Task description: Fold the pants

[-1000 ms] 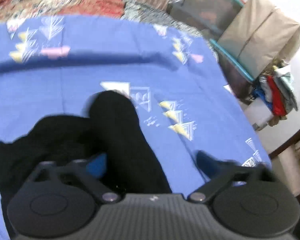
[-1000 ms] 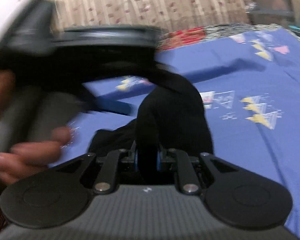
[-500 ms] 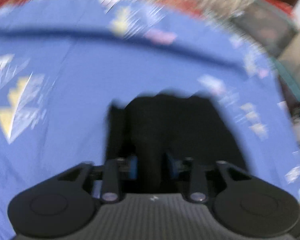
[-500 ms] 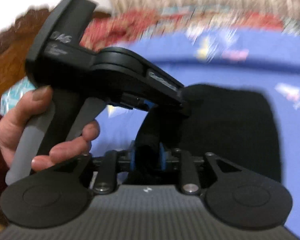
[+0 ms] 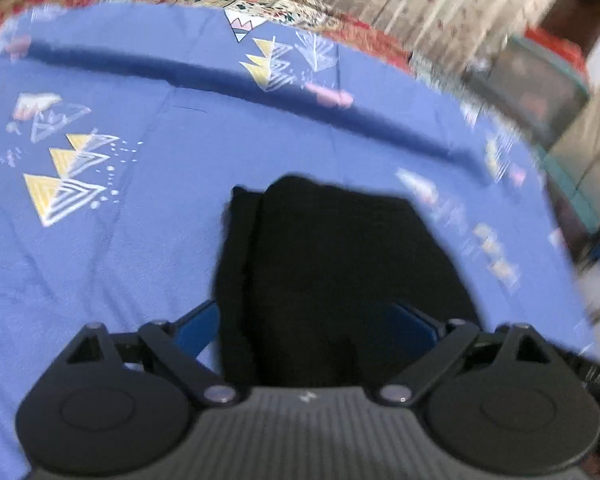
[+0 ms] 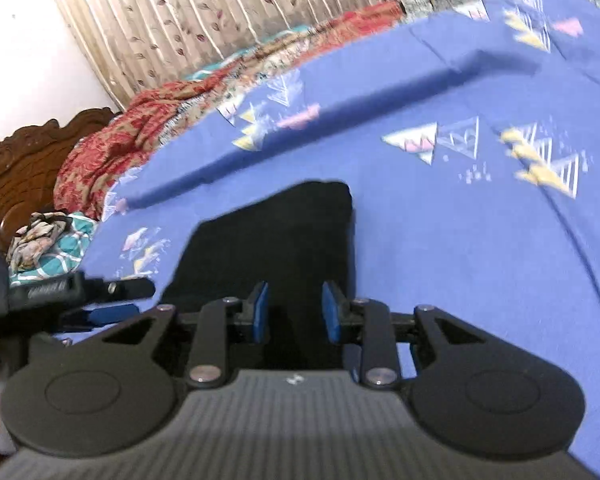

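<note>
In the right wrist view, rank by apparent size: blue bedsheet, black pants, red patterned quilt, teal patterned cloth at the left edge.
1. blue bedsheet
2. black pants
3. red patterned quilt
4. teal patterned cloth

The pants lie nearer the camera than the quilt, so ranks 2 and 3 are unsure.

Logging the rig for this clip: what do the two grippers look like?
Both match: a grey ribbed body, two black round discs, black linkage arms with silver pivot pins, and blue pads on the fingers. A small white mark sits at the body's front edge. See the left gripper and right gripper. No cables or sleeves show.
</note>
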A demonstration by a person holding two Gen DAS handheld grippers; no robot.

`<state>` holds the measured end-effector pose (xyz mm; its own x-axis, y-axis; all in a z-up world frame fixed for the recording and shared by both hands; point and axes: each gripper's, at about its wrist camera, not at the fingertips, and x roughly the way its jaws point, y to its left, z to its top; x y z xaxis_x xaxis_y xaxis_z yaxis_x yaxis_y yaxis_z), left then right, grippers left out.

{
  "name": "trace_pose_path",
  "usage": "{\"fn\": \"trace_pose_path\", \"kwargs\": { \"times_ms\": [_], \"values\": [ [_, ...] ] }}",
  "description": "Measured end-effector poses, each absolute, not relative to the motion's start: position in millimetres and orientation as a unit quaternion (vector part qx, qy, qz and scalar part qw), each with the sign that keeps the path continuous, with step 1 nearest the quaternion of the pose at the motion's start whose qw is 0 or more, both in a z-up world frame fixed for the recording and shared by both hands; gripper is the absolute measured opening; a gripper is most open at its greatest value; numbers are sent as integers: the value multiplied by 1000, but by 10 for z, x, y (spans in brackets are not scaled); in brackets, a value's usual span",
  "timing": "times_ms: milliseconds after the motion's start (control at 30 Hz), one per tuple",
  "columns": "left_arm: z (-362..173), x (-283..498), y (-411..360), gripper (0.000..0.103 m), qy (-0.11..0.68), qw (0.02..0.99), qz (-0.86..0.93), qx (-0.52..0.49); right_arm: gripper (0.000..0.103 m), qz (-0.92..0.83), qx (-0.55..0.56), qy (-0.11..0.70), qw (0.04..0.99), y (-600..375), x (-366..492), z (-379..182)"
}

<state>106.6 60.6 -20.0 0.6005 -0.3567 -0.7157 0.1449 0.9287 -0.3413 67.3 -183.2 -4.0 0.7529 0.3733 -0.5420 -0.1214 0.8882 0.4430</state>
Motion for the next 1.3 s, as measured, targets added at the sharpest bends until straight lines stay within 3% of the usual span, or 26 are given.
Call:
{"fn": "trace_pose_path", "kwargs": {
  "times_ms": [67, 133, 267, 400, 533, 600, 733, 867, 1033, 1167, 1300],
  "values": [
    [-350, 1054, 539, 83, 446, 885, -111, -78, 33, 146, 183, 342, 910, -1643, 643, -129],
    [-519, 1050, 590, 84, 463, 878, -94, -72, 35, 145, 156, 357, 910, -1479, 563, -243],
    [-715, 1034, 672, 98, 446, 887, -92, -80, 39, 144, 151, 371, 905, -1437, 594, -366],
    [-707, 1020, 649, 100, 441, 891, -85, -74, 40, 142, 171, 386, 895, -1526, 707, -364],
    [-620, 955, 784, 99, 450, 881, -84, -121, 41, 139, 204, 384, 890, -1679, 593, -295],
    [-522, 824, 872, 93, 443, 879, -95, -148, 44, 130, 217, 389, 886, -1769, 482, -274],
    [-376, 489, 975, 93, 405, 898, -111, -133, 45, 116, 234, 396, 880, -1949, 210, -259],
    [-514, 287, 1094, 94, 410, 900, -98, -116, 53, 92, 244, 410, 874, -2056, 21, -338],
    [-722, 157, 1151, 93, 413, 901, -87, -103, 55, 62, 294, 419, 857, -2122, -28, -544],
    [-753, 113, 1008, 95, 405, 908, -80, -67, 70, 70, 310, 402, 859, -2082, -49, -560],
    [-787, 70, 960, 99, 394, 914, -84, -54, 74, 76, 281, 386, 876, -1962, -92, -560]
  ]
}}
